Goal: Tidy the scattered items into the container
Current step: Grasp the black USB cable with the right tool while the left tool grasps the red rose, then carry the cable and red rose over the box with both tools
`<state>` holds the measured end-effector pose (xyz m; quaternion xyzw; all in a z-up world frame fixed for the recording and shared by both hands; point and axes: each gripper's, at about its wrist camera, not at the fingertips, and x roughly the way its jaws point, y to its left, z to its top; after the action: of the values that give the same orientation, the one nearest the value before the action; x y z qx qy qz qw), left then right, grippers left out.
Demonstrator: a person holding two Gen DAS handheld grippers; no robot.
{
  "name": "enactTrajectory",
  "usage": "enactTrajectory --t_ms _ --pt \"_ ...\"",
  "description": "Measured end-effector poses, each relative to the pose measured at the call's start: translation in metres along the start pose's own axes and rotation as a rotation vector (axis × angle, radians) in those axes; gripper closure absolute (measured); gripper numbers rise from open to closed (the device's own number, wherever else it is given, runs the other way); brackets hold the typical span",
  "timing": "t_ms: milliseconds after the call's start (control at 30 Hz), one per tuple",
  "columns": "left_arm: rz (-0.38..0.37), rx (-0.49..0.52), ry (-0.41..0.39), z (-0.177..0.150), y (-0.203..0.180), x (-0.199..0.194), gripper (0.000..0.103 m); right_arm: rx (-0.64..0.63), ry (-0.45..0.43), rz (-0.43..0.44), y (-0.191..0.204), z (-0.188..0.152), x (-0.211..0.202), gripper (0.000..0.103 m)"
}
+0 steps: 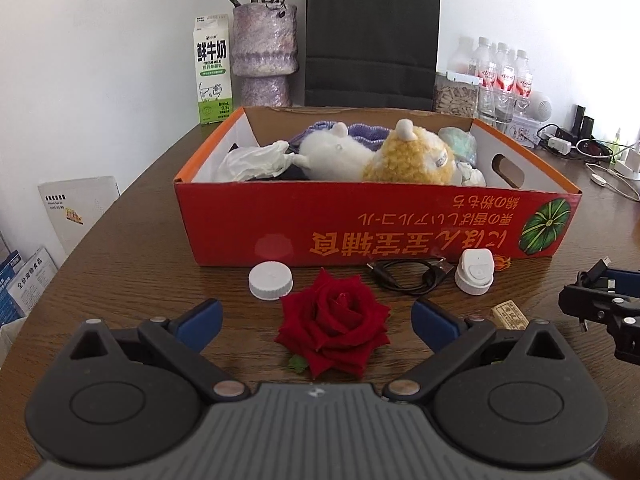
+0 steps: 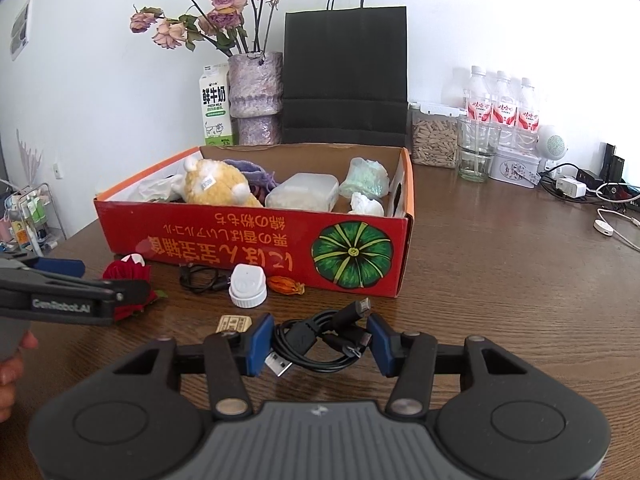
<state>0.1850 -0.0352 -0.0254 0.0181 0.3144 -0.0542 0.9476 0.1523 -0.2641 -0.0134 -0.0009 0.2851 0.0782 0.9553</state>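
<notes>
A red rose (image 1: 334, 328) lies on the table (image 1: 140, 248) before the red box (image 1: 360, 224), bloom facing up, between the wide-spread fingers of the left gripper (image 1: 316, 316), untouched. The right gripper (image 2: 316, 344) holds a coiled black cable (image 2: 320, 340) between its fingers, the bundle's long axis running across from pad to pad, one plug pointing toward the box. Nearby lie two white caps (image 1: 271, 280) and a second cable (image 1: 408, 276).

Two black grippers with blue finger pads (image 2: 262, 344), silver pivot screws, ribbed grey bases; "GenRobot.AI" lettering at frame left.
</notes>
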Motion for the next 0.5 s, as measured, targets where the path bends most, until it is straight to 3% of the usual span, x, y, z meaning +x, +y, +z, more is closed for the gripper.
enactTrajectory --t_ms 67,167,200,300,500 --pt "-0.005 -0.007 0.016 -0.001 0.000 0.003 0.011 0.000 0.002 0.001 0.000 0.000 0.001 0.053" --pt "-0.028 -0.032 0.041 -0.002 0.002 0.006 0.036 0.001 0.005 0.005 0.001 0.000 0.003 0.053" --pt "-0.033 -0.034 0.036 -0.002 0.002 0.005 0.049 0.001 0.006 0.006 0.001 -0.001 0.003 0.053" --pt "-0.071 -0.045 0.025 -0.004 0.004 0.002 0.053 0.002 0.007 0.008 0.002 -0.001 0.003 0.053" --pt "-0.076 -0.059 -0.006 -0.007 0.006 -0.007 0.054 0.000 0.005 0.011 0.003 -0.002 0.001 0.053"
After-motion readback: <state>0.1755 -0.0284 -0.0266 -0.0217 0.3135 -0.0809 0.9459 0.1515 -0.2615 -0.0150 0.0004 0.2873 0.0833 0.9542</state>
